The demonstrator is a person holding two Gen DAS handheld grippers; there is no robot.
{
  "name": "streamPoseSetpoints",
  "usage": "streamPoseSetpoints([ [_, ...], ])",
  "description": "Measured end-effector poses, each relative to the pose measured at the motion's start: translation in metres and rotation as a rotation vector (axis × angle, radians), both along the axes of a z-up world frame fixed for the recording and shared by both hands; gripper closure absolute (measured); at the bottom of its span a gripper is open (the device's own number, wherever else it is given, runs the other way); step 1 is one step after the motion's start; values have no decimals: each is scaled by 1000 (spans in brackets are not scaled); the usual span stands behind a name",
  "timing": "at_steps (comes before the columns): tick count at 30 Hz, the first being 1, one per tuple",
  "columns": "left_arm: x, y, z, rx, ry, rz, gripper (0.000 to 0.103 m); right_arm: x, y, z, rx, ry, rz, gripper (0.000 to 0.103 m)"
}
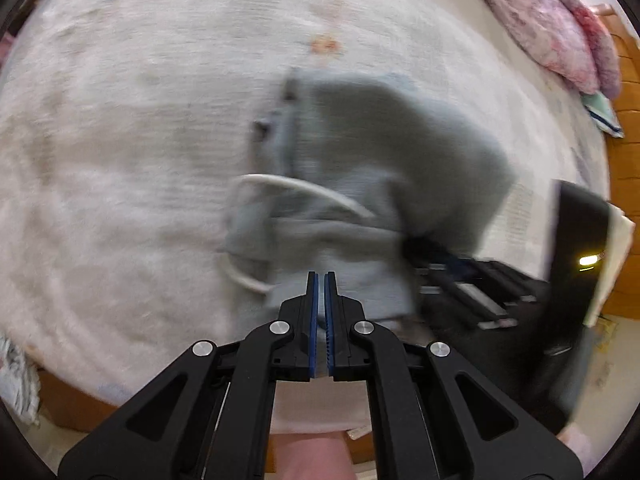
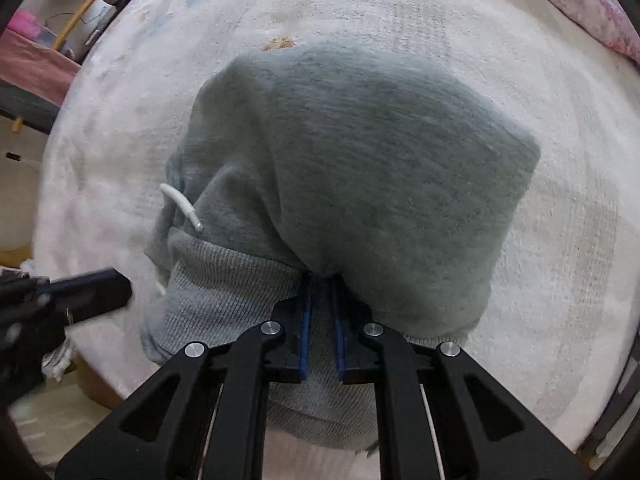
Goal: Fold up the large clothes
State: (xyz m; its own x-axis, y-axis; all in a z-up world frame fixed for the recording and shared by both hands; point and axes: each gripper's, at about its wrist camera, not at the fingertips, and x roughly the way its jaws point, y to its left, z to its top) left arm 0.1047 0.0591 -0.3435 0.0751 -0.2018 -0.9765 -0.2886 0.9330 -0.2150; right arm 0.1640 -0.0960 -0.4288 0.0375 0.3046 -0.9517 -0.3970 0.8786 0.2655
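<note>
A grey hooded sweatshirt (image 2: 360,160) with white drawcords (image 2: 180,204) lies bunched on a pale fuzzy bedspread (image 2: 560,240). My right gripper (image 2: 322,280) is shut on its ribbed hem (image 2: 240,280), with grey cloth pinched between the blue pads. In the left wrist view the same garment (image 1: 360,184) lies ahead, blurred. My left gripper (image 1: 321,276) is shut and empty, its tips just above the garment's near edge. The right gripper (image 1: 472,284) shows at the right of the left wrist view, and the left gripper (image 2: 80,292) at the left edge of the right wrist view.
A pink flowered quilt (image 1: 560,28) is piled at the far right of the bed. A wooden bed frame (image 1: 628,128) runs along the right. Clutter and dark furniture (image 2: 36,80) stand beyond the bed's left edge. The bed's near edge (image 2: 100,392) drops to the floor.
</note>
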Motion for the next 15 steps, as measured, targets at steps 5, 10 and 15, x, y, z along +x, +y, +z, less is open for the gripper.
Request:
streamPoseSetpoints([
  [5, 16, -12, -26, -65, -4, 3, 99, 10, -21, 3, 91, 89, -95, 95],
  [10, 13, -27, -44, 57, 55, -63, 100, 19, -50, 29, 205, 173, -139, 95],
  [15, 13, -35, -63, 151, 105, -81, 101, 5, -55, 33, 79, 180, -90, 92],
])
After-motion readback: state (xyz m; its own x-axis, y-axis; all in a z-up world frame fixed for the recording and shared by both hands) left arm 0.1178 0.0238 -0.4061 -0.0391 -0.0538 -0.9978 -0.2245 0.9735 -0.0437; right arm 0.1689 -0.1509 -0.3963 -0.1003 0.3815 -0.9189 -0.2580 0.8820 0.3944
